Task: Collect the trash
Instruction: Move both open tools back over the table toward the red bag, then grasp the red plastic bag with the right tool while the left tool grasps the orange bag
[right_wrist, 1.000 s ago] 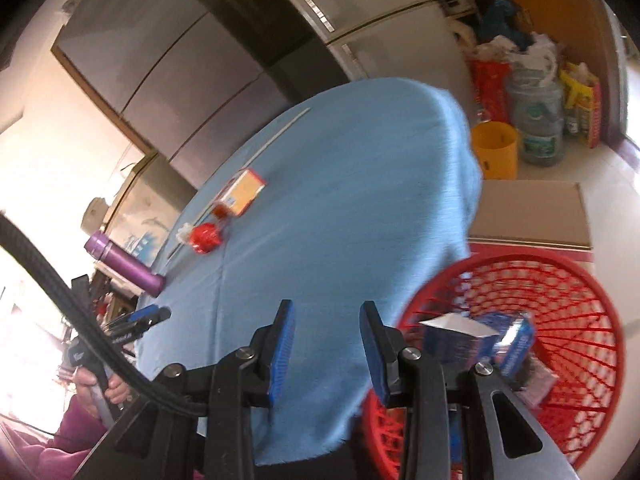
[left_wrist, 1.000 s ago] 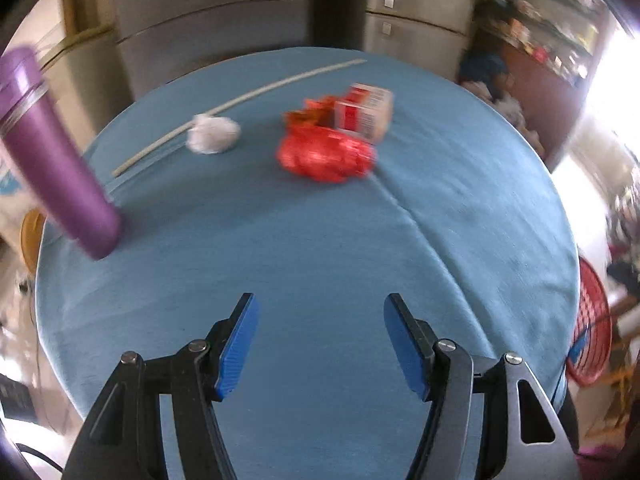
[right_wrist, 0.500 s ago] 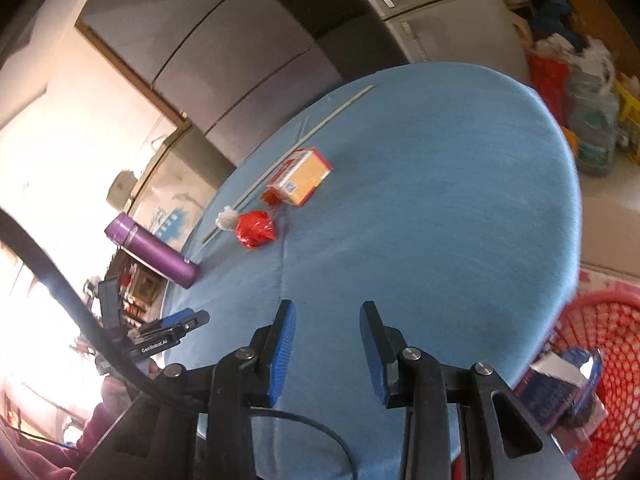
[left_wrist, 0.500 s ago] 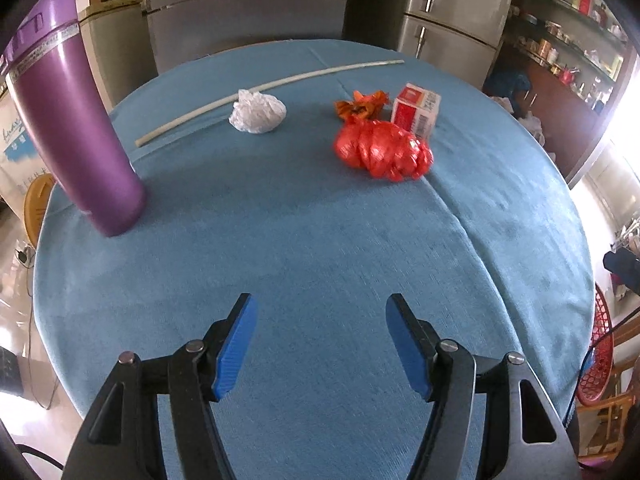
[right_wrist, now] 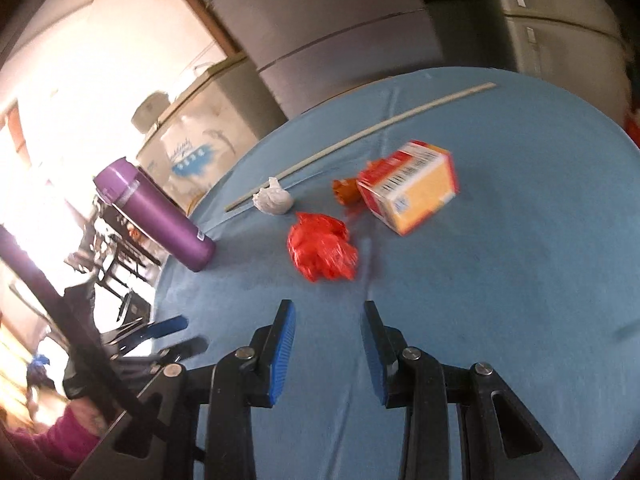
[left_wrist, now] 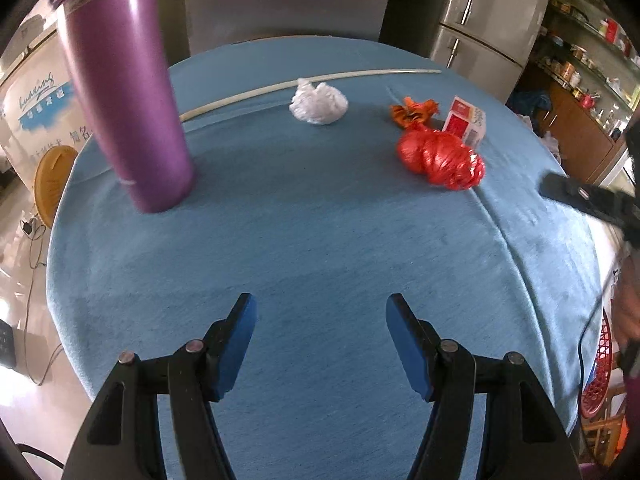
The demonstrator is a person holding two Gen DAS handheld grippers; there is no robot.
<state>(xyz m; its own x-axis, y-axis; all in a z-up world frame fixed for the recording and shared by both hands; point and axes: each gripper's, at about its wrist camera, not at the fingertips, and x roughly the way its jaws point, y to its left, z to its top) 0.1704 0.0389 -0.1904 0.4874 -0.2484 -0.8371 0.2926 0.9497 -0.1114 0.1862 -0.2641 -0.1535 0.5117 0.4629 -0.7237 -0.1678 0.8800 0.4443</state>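
Note:
On the round blue table (left_wrist: 320, 240) lie a crumpled red plastic bag (left_wrist: 440, 156), a white paper wad (left_wrist: 319, 103), an orange wrapper (left_wrist: 412, 111) and a small red and yellow carton (left_wrist: 466, 120). My left gripper (left_wrist: 320, 320) is open and empty, low over the near table edge. My right gripper (right_wrist: 327, 328) is open and empty, just short of the red bag (right_wrist: 320, 252). In the right wrist view the carton (right_wrist: 412, 192), the white wad (right_wrist: 274, 200) and the orange wrapper (right_wrist: 346, 190) lie beyond it.
A tall purple bottle (left_wrist: 124, 92) stands at the left of the table, and shows in the right wrist view (right_wrist: 156, 220). A long white stick (left_wrist: 304, 82) lies across the far side. A red basket (left_wrist: 598, 368) sits on the floor at the right. Refrigerators stand behind.
My right gripper swung from the red floor basket up over the table toward the red bag. My left gripper shifted left and closer to the purple bottle.

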